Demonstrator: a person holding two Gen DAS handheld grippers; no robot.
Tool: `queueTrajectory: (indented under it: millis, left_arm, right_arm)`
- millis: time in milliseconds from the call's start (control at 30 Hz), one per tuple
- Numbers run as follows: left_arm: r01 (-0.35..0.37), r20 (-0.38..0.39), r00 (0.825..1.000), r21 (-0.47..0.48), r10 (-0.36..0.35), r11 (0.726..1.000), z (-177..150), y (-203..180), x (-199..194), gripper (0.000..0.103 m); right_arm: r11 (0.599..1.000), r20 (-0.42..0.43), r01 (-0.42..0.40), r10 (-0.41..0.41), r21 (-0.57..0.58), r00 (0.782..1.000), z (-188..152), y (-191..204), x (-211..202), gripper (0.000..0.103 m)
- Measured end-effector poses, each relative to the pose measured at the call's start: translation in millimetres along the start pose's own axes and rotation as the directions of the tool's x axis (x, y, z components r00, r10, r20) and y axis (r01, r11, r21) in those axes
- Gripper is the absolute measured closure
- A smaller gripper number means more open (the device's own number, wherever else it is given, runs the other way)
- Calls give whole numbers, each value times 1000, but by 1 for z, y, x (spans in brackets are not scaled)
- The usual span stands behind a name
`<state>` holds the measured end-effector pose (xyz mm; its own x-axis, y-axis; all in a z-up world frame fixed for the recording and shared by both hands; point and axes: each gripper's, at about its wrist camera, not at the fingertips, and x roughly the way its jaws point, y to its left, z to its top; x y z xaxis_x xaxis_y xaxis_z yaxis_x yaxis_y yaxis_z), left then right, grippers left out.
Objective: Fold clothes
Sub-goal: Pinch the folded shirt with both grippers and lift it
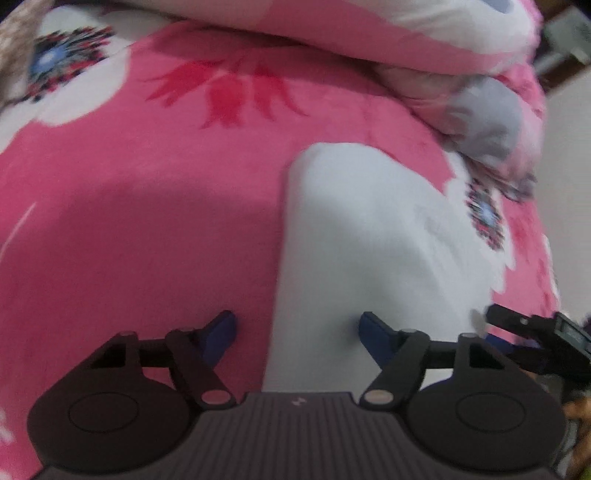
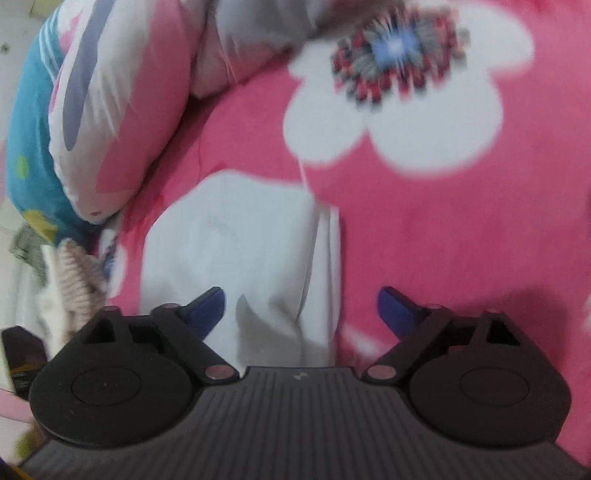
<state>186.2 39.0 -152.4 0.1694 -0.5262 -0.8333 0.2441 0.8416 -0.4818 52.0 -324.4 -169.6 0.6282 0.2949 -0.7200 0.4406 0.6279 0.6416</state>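
A folded white garment [image 1: 369, 251] lies on a pink flowered blanket [image 1: 147, 206]. My left gripper [image 1: 297, 328] hovers open over the garment's near left edge, blue fingertips wide apart, nothing between them. The right gripper shows as a black shape [image 1: 535, 339] at the right edge of the left wrist view. In the right wrist view the same white garment [image 2: 240, 251] sits below my right gripper [image 2: 301, 306], which is open; its left fingertip [image 2: 207, 306] is over the cloth and its right one over the pink blanket [image 2: 443, 240]. Both views are blurred.
A bundled pink-and-white quilt [image 1: 332, 33] lies along the far side. A pink-and-white pillow [image 2: 122, 110] and a teal cushion [image 2: 29, 129] sit at the left in the right wrist view. A striped knitted cloth [image 2: 74, 273] lies near the bed's edge.
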Motion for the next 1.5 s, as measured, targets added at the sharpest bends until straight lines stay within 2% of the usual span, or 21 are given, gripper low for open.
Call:
queueTrajectory:
  millis: [33,67,133,233,367,400,433,500,533,567,600,667,767,933,1067,1267,1433,1500]
  left_arm:
    - [39,-13,999,6,-39,999,1,1,2,43]
    - [74,-26,997,3,-74,997,4,2,5,43]
    - [96,-37,995,16,-95,995,16,3,18,43]
    - [135,-38,990,-1,-135,991,30,6,28,43]
    - [188,-38,981,-26,-189,982,49,11,41,43]
    - [201,-37,979,-32,-202,979,54,12,44,43]
    - [214,-37,976,-38,-215,976,58,13,47,45]
    - [198,-33,980,1,-198,980,58,10,47,54]
    - [177,-27,984,27,-176,984,56,9,46,64]
    - [152,-20,988,48,-151,987,55,7,45,74]
    - [126,-13,992,69,-125,990,54,4,44,77]
    - [100,19,995,90,-102,991,50,-1,38,88]
    - [65,68,995,128,-74,990,43,-16,26,93]
    - [39,177,982,170,-69,985,26,-46,-11,93]
    - [44,256,963,170,-87,985,6,-69,-51,93]
    - [30,339,936,203,-100,979,-36,-116,-109,94]
    - [-20,373,925,249,-77,968,-88,-177,-158,94]
    - [-12,367,927,240,-79,971,-112,-206,-174,94]
  right_arm:
    - [1000,0,-26,26,16,1000,-3,-2,0,22]
    - [998,-4,-51,52,37,999,-3,-4,2,29]
    - [993,-6,-91,92,72,996,5,-8,11,34]
    - [981,9,-164,164,102,986,22,-13,29,35]
    - [963,-13,-245,248,116,969,36,-14,45,36]
    - [957,-18,-265,269,120,963,40,-14,49,39]
    - [951,-30,-283,289,125,957,41,-15,53,49]
    - [945,-71,-299,310,134,948,41,-13,62,64]
    - [947,-90,-298,309,121,947,41,-9,68,69]
    - [951,-98,-293,303,100,948,41,-3,71,70]
    - [955,-94,-286,293,81,951,41,4,71,75]
    - [962,-87,-271,273,42,958,39,16,71,92]
    - [969,-70,-246,245,-17,967,37,35,68,96]
    - [970,3,-215,217,-116,976,29,61,33,97]
    - [959,79,-231,246,-163,966,16,74,-9,97]
    - [933,173,-290,329,-214,928,-11,71,-91,98]
    - [902,216,-351,406,-251,888,-39,64,-164,98]
    - [887,220,-378,438,-267,872,-49,57,-196,98]
